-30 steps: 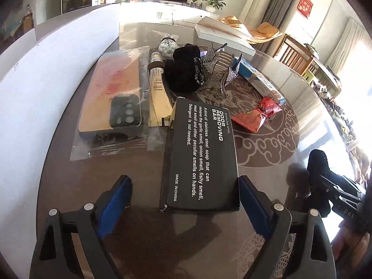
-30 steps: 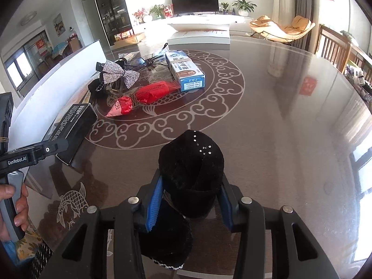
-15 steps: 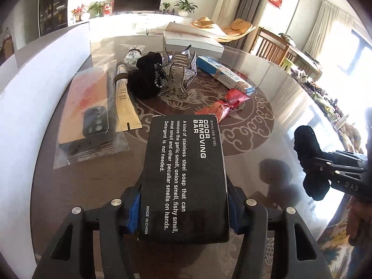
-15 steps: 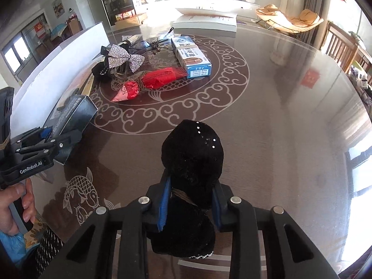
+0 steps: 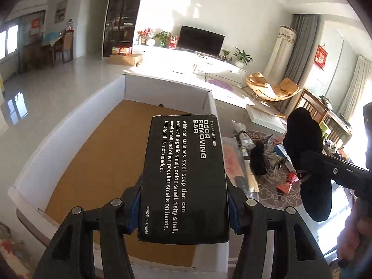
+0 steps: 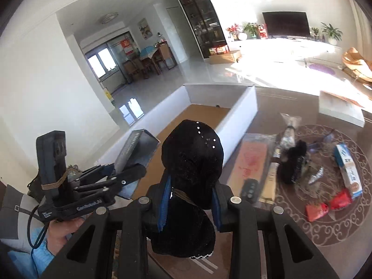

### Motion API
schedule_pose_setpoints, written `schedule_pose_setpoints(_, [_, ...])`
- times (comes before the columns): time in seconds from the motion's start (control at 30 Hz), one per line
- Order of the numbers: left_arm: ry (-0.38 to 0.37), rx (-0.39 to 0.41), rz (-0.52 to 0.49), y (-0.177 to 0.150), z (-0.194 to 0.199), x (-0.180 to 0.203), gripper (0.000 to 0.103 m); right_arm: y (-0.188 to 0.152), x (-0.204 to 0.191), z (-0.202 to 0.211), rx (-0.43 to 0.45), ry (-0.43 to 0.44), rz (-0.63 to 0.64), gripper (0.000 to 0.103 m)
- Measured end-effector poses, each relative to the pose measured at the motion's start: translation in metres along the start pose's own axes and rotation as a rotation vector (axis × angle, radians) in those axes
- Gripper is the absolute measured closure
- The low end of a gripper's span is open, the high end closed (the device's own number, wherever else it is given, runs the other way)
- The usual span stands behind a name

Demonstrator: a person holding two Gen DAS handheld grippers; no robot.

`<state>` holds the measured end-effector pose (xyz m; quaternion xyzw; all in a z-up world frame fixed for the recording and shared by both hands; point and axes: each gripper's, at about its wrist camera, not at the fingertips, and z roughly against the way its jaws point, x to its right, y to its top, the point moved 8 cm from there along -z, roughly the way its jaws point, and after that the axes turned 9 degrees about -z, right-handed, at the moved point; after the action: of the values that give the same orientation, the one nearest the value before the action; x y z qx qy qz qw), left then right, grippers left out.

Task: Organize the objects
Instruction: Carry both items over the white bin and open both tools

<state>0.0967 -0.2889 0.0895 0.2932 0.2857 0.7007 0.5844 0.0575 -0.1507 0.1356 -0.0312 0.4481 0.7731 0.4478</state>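
My left gripper (image 5: 183,209) is shut on a black box printed "Odor Removing Bar" (image 5: 183,176) and holds it in the air over the near right part of a white open box with a brown floor (image 5: 97,162). My right gripper (image 6: 190,200) is shut on a black velvet bow with small rhinestones (image 6: 190,162), held above the table beside the white box (image 6: 241,107). The bow also shows at the right of the left wrist view (image 5: 304,134). The left gripper and its box show at the left of the right wrist view (image 6: 137,153).
On the dark patterned table (image 6: 325,223) lie a bagged phone case (image 6: 251,162), a cream tube (image 6: 270,179), a black and silver hair bow (image 6: 293,162), a blue-white carton (image 6: 348,169) and red packets (image 6: 327,204). A flat white box (image 6: 341,107) lies farther back.
My left gripper closed on the black box, lifted it off the table and swung left over the white box. My right gripper, still holding the bow, rose and turned left toward the white box.
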Motion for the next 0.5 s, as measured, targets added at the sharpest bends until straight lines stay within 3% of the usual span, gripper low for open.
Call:
schedule_pose_setpoints(0.07, [0.066, -0.053, 0.009, -0.008, -0.01, -0.031, 0.045, 0.003, -0.031, -0.035, -0.027, 0.03, 0.03, 0.072])
schedule_pose_setpoints(0.13, [0.139, -0.123, 0.02, -0.019, -0.024, -0.058, 0.045, -0.003, -0.048, -0.069, -0.083, 0.037, 0.05, 0.063])
schedule_pose_setpoints(0.2, [0.199, -0.159, 0.054, -0.03, -0.029, -0.077, 0.043, -0.012, -0.046, -0.094, -0.134, 0.019, 0.045, 0.033])
schedule_pose_setpoints(0.33, [0.18, -0.104, 0.114, -0.036, -0.021, -0.077, 0.032, -0.022, -0.022, -0.075, -0.065, 0.016, -0.014, 0.025])
schedule_pose_setpoints(0.4, [0.145, -0.069, 0.09, -0.032, -0.014, -0.055, 0.032, -0.028, 0.006, -0.048, -0.004, -0.056, -0.002, 0.015])
schedule_pose_setpoints(0.5, [0.029, -0.021, 0.009, -0.022, 0.0, 0.005, 0.032, -0.049, 0.066, -0.003, 0.062, -0.194, 0.005, 0.006])
